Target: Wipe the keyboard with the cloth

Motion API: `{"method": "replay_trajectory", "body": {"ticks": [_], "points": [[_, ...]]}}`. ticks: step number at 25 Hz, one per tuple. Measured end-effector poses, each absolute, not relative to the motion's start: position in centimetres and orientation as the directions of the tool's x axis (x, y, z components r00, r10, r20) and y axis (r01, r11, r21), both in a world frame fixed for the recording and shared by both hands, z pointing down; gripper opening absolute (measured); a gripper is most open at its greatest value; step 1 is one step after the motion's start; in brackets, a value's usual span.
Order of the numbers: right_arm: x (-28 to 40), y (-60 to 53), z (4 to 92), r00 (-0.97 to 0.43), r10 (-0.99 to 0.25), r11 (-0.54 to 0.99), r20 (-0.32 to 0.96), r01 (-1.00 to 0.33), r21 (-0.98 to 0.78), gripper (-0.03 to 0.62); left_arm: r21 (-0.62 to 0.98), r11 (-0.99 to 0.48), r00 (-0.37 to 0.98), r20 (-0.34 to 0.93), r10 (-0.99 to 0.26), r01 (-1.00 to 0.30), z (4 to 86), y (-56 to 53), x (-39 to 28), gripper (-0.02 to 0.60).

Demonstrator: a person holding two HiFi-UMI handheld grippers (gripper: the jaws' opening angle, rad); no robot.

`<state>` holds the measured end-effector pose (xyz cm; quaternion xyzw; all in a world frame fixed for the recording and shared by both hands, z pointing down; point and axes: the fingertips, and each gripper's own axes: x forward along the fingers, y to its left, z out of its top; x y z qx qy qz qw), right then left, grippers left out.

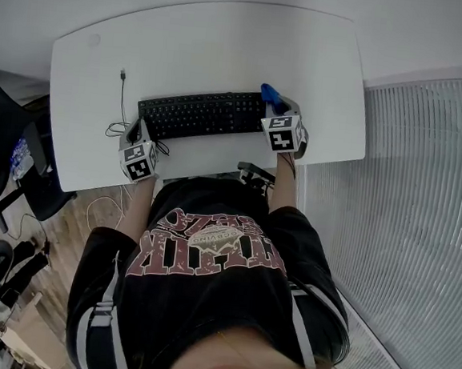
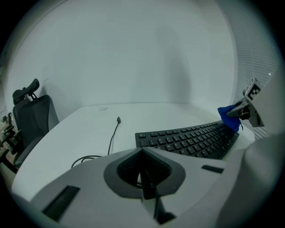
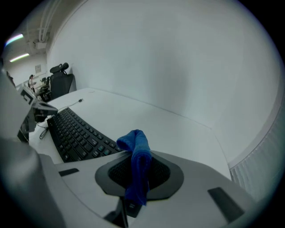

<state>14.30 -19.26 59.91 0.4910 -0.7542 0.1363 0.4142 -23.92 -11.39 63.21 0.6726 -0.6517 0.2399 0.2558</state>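
Observation:
A black keyboard (image 1: 202, 114) lies across the middle of the white desk (image 1: 219, 46); it shows too in the left gripper view (image 2: 191, 140) and the right gripper view (image 3: 75, 136). My right gripper (image 1: 275, 103) sits at the keyboard's right end, shut on a folded blue cloth (image 3: 137, 164), whose tip (image 1: 269, 94) pokes out over the keys. The cloth (image 2: 230, 117) appears at the far right of the left gripper view. My left gripper (image 1: 136, 135) rests at the keyboard's left front corner, jaws closed together with nothing between them.
The keyboard's black cable (image 1: 122, 102) runs left of the keyboard, its plug lying loose and a loop near the left gripper. A black office chair (image 2: 31, 118) stands left of the desk. A ribbed white panel (image 1: 407, 195) is on the right. The person's torso is against the desk's front edge.

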Motion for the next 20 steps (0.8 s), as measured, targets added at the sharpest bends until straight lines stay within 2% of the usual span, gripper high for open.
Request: {"method": "replay_trajectory", "body": {"ticks": [5,9,20], "points": [[7.0,-18.6,57.5,-0.363,-0.635,0.547,0.682,-0.834,0.065,0.064,0.05,-0.014,0.044,0.659,-0.751,-0.999,63.6,-10.3,-24.5,0.029],[-0.3,-17.3,56.5,-0.491,-0.571,0.661,0.658,-0.75,0.014,0.064,0.06,-0.052,0.079,0.666,-0.742,-0.997,63.3,-9.4,-24.1,0.029],[-17.4,-13.8,56.6,-0.651,-0.37,0.885,0.663,-0.464,0.038,0.064,0.102,-0.171,0.195,0.665,-0.721,-0.98,63.8,-9.1,-25.1,0.029]]}}
